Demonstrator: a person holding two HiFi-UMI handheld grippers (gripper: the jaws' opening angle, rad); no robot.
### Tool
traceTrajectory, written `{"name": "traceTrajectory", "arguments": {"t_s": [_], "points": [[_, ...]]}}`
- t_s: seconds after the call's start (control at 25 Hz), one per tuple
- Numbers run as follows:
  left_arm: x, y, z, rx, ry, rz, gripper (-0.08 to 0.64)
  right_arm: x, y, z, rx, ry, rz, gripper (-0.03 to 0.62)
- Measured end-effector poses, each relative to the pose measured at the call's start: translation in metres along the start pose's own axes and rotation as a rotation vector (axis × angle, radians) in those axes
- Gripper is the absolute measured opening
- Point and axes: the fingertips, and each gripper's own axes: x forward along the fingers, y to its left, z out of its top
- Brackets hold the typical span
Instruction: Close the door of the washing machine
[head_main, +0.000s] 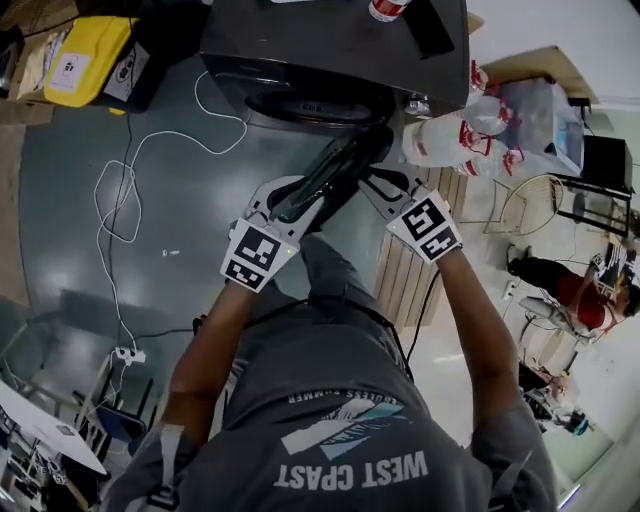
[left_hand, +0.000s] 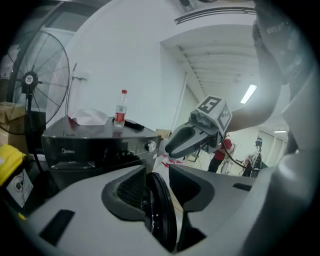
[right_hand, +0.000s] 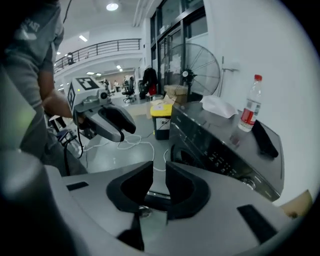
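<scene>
Facing the washing machine, we see a bottle atop it, its dark round door swung out between the left gripper's spread jaws; right gripper jaws narrowly parted, empty

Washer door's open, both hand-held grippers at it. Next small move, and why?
Probably swing the door toward the washing machine front with the left hand-held gripper. The door stands open, edge-on between that gripper's parted jaws, not clamped, so a push should start it shut.
</scene>
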Motion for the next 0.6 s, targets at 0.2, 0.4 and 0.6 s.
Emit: {"name": "traceTrajectory", "arguments": {"t_s": [0.2, 0.4, 0.6], "points": [[0.041, -0.009, -0.059, -0.029, 0.103, -0.019, 0.207, 0.04, 0.006, -0.056, -0.157, 0.153, 0.111, 0.145], [0.074, -0.017, -0.111, -0.028, 0.218, -0.023, 0.232, 0.065, 0.012, -0.103, -0.325, 0.273, 0.222, 0.201], [0.092, -0.027, -0.15, -0.024, 0.283, -0.028, 0.236, 0.081, 0.014, -0.138, -0.483, 0.356, 0.288, 0.207]]}}
